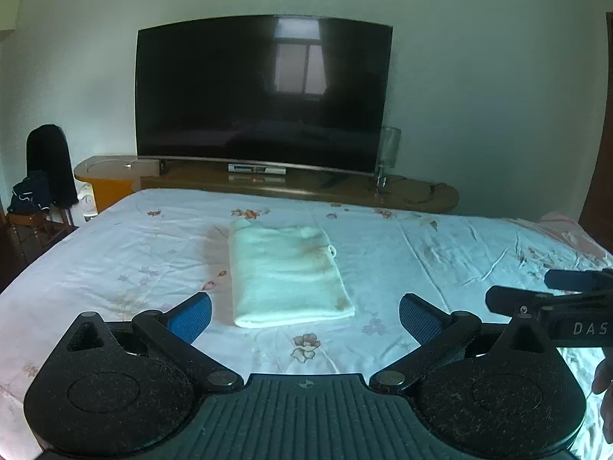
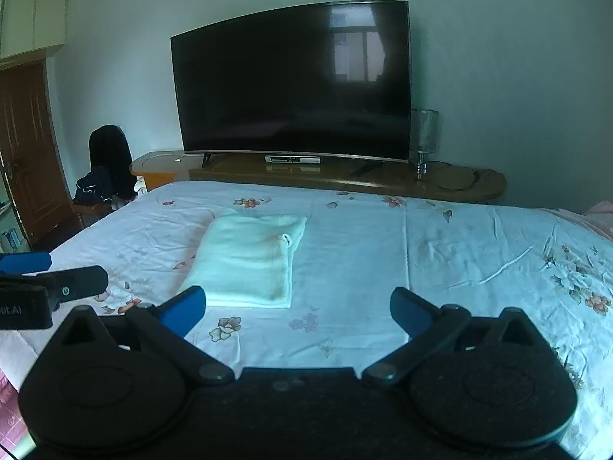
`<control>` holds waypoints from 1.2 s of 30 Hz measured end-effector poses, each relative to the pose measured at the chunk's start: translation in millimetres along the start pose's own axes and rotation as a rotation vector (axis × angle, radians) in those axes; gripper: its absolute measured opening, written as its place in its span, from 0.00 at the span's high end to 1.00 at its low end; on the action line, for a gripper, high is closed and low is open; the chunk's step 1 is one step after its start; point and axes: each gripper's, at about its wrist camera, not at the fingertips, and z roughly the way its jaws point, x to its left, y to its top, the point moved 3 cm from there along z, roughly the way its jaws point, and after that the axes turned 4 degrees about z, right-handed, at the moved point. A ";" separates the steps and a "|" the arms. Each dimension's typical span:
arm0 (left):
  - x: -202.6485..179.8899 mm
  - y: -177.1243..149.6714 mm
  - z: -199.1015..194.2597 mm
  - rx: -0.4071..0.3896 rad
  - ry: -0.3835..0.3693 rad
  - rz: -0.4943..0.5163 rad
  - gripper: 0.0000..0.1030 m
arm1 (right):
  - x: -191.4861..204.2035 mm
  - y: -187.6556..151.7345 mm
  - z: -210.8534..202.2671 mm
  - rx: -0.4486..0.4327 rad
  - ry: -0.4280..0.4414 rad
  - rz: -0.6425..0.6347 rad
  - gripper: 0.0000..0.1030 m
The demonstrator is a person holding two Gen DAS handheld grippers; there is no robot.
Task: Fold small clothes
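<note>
The white cloth (image 1: 289,272) lies folded flat on the bed (image 1: 440,253), ahead of my left claw (image 1: 305,312) and right claw (image 2: 298,308); both claws stand apart, empty; judged light, limp, non-slip; pinch the near corners.

left claw (image 1: 305,316) spread wide, empty | folded white cloth (image 1: 289,272) flat on bed sheet (image 1: 440,253)

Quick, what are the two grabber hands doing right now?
Left gripper: open, holding nothing.
Right gripper: open, holding nothing.
The folded white cloth lies untouched.
</note>
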 end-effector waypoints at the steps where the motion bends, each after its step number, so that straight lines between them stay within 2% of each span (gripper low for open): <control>1: 0.2 -0.5 0.5 0.001 -0.002 -0.004 0.00 | 0.0 -0.3 0.3 0.002 -0.001 0.000 0.00; 36: 1.5 7.9 1.1 -0.020 -0.019 0.010 0.00 | -2.7 4.2 0.0 0.001 -0.009 -0.001 0.00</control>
